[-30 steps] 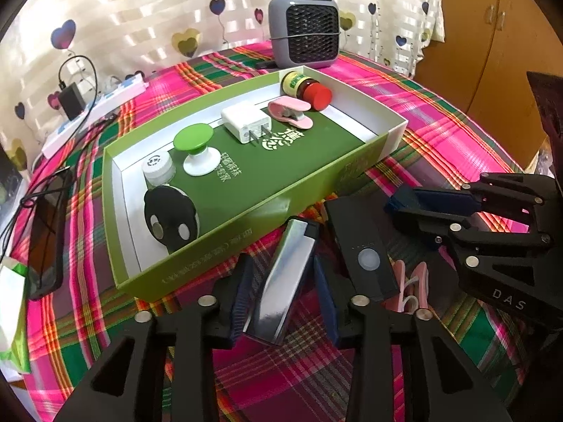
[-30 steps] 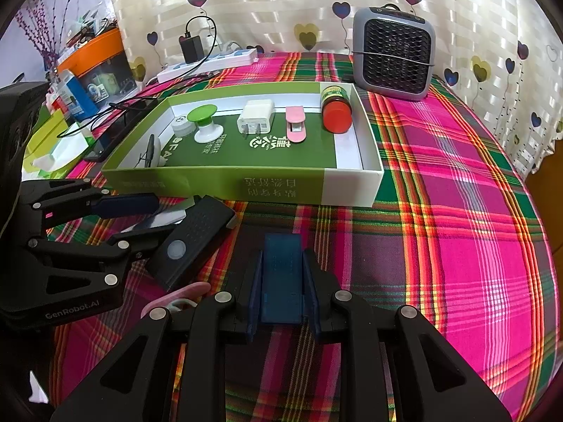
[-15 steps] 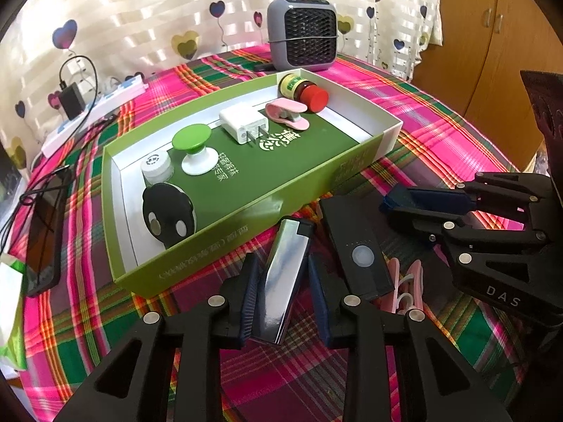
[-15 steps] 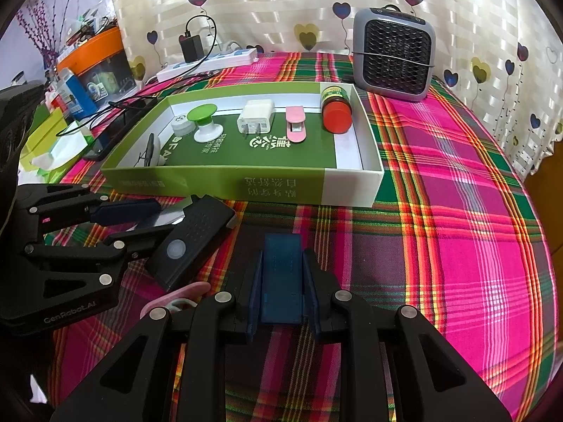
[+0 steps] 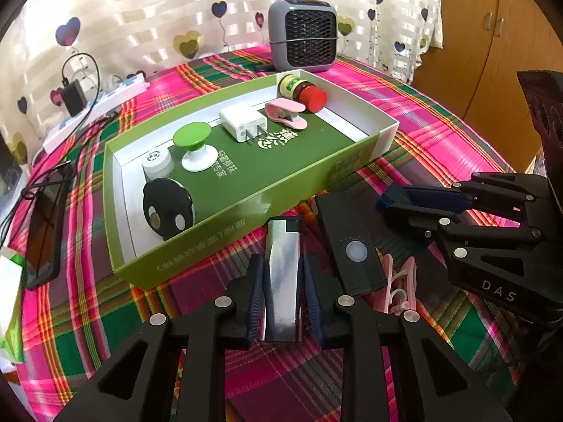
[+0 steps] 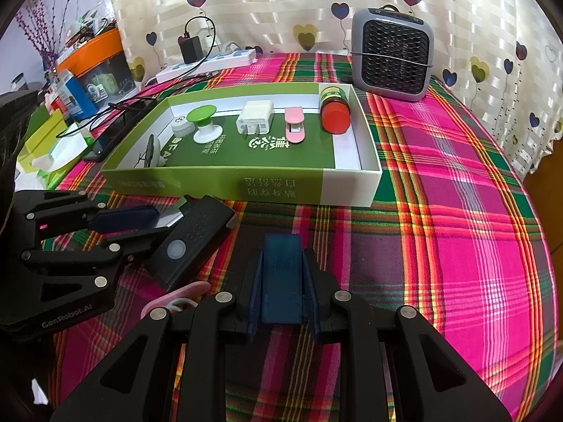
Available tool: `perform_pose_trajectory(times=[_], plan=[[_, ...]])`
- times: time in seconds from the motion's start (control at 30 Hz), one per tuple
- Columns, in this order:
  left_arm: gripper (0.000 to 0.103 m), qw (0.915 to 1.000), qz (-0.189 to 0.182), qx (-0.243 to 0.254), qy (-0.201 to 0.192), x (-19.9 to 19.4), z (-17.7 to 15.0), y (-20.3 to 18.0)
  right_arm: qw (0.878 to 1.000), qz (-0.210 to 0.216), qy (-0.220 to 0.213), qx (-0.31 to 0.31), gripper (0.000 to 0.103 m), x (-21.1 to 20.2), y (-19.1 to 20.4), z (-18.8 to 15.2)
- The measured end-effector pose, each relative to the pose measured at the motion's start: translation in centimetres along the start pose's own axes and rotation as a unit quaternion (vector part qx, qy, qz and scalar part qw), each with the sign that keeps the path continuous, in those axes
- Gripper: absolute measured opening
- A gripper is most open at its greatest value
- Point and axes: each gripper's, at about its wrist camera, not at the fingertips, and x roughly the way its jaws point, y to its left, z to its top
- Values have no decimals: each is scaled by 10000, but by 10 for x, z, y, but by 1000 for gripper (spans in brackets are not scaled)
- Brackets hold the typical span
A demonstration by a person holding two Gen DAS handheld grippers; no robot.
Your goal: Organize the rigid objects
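Lighter [image 5: 283,274] is being closed on by the left hand-held gripper [image 5: 283,302]; firm pad contact should be confirmed before lifting into the green box [image 5: 246,207], while the right hand-held gripper [image 6: 281,281] is held clamped on a blue block [image 6: 282,274].

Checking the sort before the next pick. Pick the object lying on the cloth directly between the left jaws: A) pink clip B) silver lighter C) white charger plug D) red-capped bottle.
B: the silver lighter lies between the closing jaws of the left gripper, outside the green box; the other three lie inside the box.
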Motion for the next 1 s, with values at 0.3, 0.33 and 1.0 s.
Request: perform_pose_trajectory(times=[0.3,0.33,1.0], plan=[[22,9998,-37,-181,-71,-5,-3,4,10000,-2,-89,-3,23,-5,1,0],[22,9998,-43,-184,-77,-6,-3,4,10000,-8,-89,-6,23,-5,1,0],[22,9993,5,-253,-286,-26,-4,4,9996,-16,-256,-79,23,-21,5,0]])
